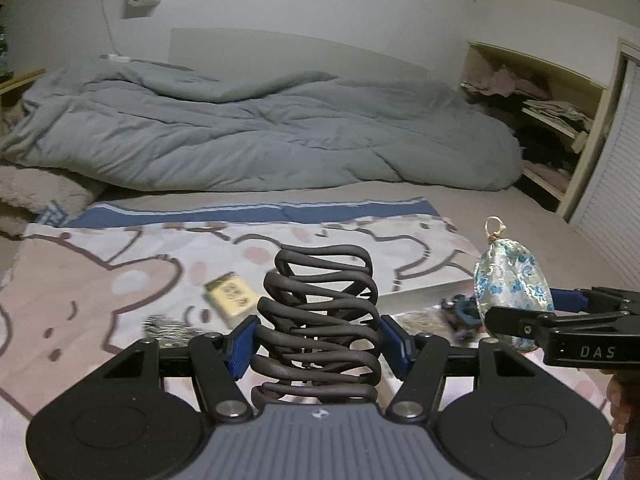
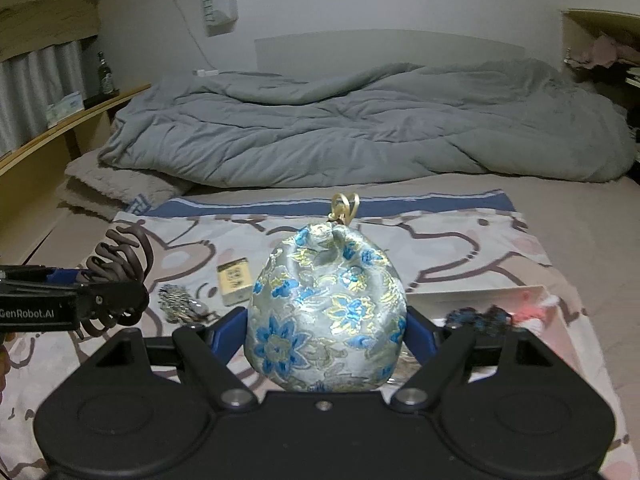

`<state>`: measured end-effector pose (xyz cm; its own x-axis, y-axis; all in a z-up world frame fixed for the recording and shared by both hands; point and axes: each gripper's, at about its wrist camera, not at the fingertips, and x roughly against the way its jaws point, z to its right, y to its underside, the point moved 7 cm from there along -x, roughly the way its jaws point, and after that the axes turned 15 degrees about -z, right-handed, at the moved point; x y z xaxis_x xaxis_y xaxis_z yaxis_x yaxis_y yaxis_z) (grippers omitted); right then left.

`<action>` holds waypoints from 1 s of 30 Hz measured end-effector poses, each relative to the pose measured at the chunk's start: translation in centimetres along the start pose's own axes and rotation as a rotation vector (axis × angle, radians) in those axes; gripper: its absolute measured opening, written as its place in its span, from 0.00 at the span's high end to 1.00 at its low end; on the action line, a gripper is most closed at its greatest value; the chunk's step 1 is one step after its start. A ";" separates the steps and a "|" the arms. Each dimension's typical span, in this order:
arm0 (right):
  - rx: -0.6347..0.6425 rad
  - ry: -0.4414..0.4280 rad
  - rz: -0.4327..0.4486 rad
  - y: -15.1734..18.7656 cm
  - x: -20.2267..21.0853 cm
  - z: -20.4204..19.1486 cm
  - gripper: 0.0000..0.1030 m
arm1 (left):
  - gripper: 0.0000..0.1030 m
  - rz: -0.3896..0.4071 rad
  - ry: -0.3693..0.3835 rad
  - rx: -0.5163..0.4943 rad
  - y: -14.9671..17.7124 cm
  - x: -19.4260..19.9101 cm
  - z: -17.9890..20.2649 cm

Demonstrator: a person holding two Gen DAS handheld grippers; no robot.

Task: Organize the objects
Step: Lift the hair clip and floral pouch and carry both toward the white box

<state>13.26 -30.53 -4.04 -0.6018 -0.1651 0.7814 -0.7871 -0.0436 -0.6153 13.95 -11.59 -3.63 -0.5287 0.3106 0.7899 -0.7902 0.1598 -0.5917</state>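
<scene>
My left gripper (image 1: 318, 344) is shut on a large dark brown hair claw clip (image 1: 320, 320) and holds it above the patterned blanket; the clip also shows at the left of the right wrist view (image 2: 120, 276). My right gripper (image 2: 326, 336) is shut on a silver brocade pouch with blue and gold flowers (image 2: 326, 312), drawstring loop on top; the pouch also shows at the right of the left wrist view (image 1: 514, 292). On the blanket lie a small gold box (image 2: 235, 280) and a silvery beaded item (image 2: 178, 302).
A shallow white tray (image 2: 532, 300) at the right holds a dark blue scrunchie (image 2: 478, 318) and something pink. A rumpled grey duvet (image 2: 360, 128) covers the far half of the bed. Shelves with folded clothes (image 1: 548, 120) stand at the right.
</scene>
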 end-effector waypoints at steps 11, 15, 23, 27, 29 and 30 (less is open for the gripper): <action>-0.053 0.059 -0.008 1.9 0.9 6.6 0.20 | 0.38 -0.044 0.114 -0.019 -0.1 -3.3 5.4; -0.074 0.083 -0.021 2.8 1.0 9.1 0.20 | 0.38 -0.071 0.175 -0.013 0.2 -4.8 7.4; -0.120 0.133 -0.075 5.2 0.1 13.4 0.20 | 0.38 -0.142 0.301 -0.003 1.2 -8.4 11.6; -0.140 0.149 -0.108 6.6 -0.5 15.5 0.20 | 0.38 -0.177 0.341 -0.008 1.7 -10.2 13.7; -0.146 0.155 -0.123 7.2 -0.9 16.3 0.20 | 0.38 -0.198 0.359 -0.003 2.0 -11.2 14.4; -0.149 0.157 -0.132 7.5 -1.1 16.7 0.20 | 0.38 -0.210 0.370 0.002 2.2 -11.8 14.8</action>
<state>10.28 -47.13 -11.26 -0.4973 -0.0121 0.8675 -0.8644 0.0928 -0.4942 13.87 -28.76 -11.85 -0.2093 0.5869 0.7821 -0.8699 0.2535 -0.4230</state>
